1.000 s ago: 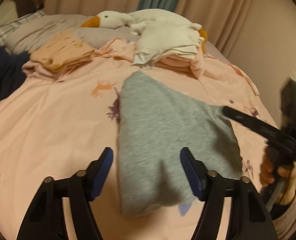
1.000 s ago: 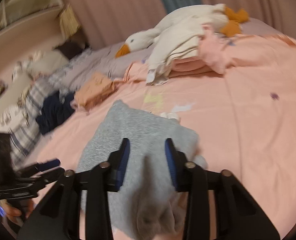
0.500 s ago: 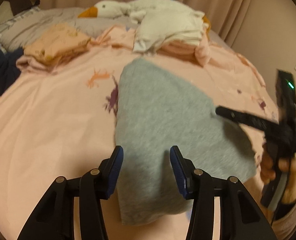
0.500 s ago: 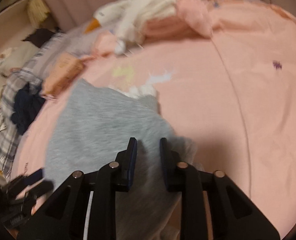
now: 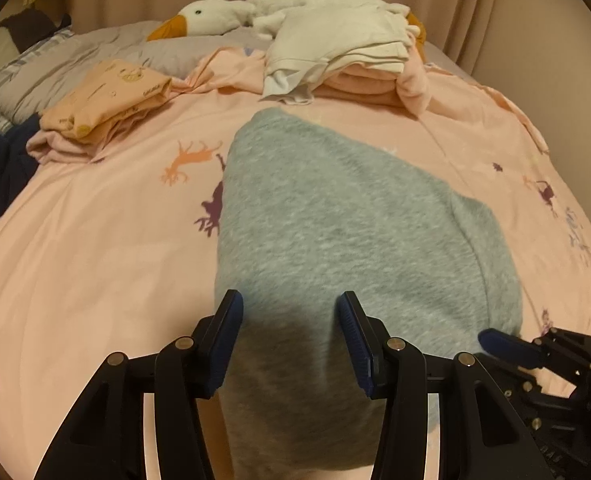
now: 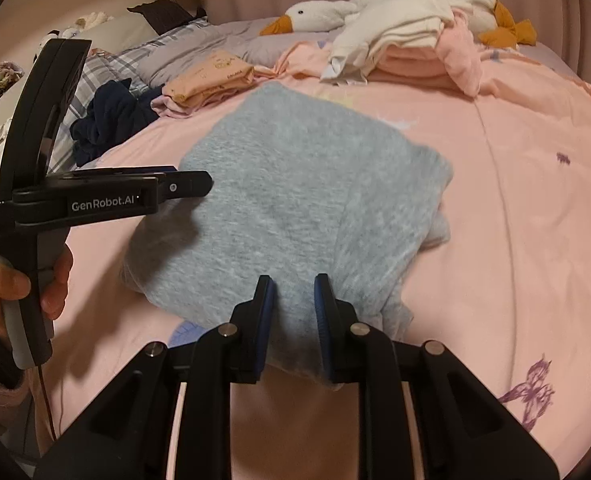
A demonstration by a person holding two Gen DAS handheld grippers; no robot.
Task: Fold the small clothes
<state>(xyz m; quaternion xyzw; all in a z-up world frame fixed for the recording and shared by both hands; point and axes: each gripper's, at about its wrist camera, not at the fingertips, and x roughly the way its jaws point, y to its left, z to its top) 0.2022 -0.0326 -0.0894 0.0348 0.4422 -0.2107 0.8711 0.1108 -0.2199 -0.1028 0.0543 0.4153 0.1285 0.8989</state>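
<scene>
Both tools, left tool (image 5: 289, 336) and right tool (image 6: 293, 316), have just narrowed around the folded grey fleece garment (image 5: 335, 220), pinching its near edge for another fold.

A heather-grey garment (image 5: 327, 220) lies on a bed cover (image 5: 95, 240) of pale pink, printed with orange and purple animal figures and a purple butterfly. Behind the grey garment sits a cream-white folded pile (image 5: 335, 52) over pink folded cloth (image 5: 359, 86), and a white plush goose (image 5: 215, 16) with an orange beak. To the garment's far left lies a peach folded piece (image 5: 103, 100) with small printed motifs, then a navy heap (image 6: 111, 120) and grey-and-white plaid bedding (image 6: 95, 72). Both black grippers carry blue pads.
</scene>
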